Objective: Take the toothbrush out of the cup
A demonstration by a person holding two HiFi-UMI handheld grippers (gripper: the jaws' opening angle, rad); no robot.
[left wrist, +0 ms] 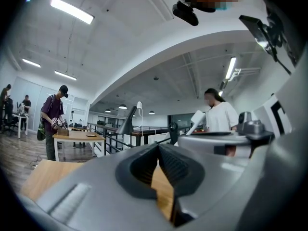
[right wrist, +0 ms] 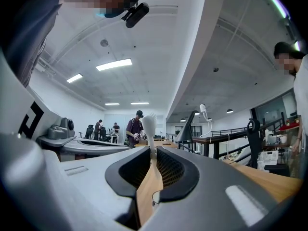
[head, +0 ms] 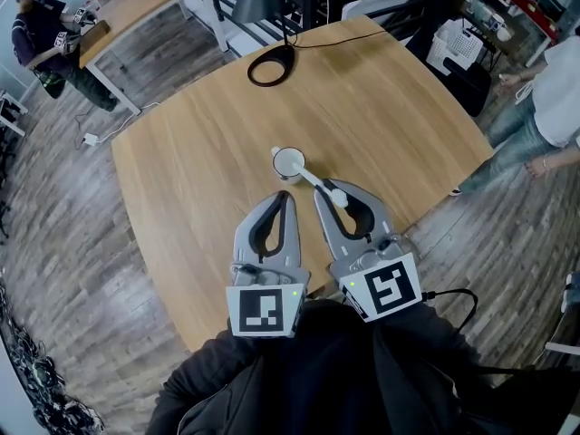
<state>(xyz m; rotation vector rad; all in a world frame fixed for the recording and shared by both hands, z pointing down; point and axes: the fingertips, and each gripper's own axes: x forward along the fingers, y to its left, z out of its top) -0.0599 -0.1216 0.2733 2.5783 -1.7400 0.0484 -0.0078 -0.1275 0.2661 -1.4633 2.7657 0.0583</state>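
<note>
Centrally, a white cup (head: 288, 161) is set upright on the pale wooden desk (head: 181, 170), just ahead of both tongs. Item one: a white toothbrush (head: 313, 178), lodged by its lower end in the cup and leaned toward the person, its bristled head raised over the right tongs (head: 328, 188). In the right gripper view the toothbrush (right wrist: 148, 124) is seen standing up from between the ribbed pads, bristles uppermost. The right tongs (right wrist: 153, 150) are closed on its handle near their tips and are held level. Item two: the left tongs (head: 286, 198), held level just beside the right pair and a little short of the cup. In the left gripper view these tongs (left wrist: 158, 146) are shown with their tips brought together, nothing between them, and the desk's wood is seen through the gap lower down. Item three: a black ring-shaped lamp base (head: 270, 64), placed well apart at the desk's far edge, with a cable run off to the right. Two people are recorded beyond the desk, one at a farther table (head: 136, 3), one at the right (head: 553, 89).
</note>
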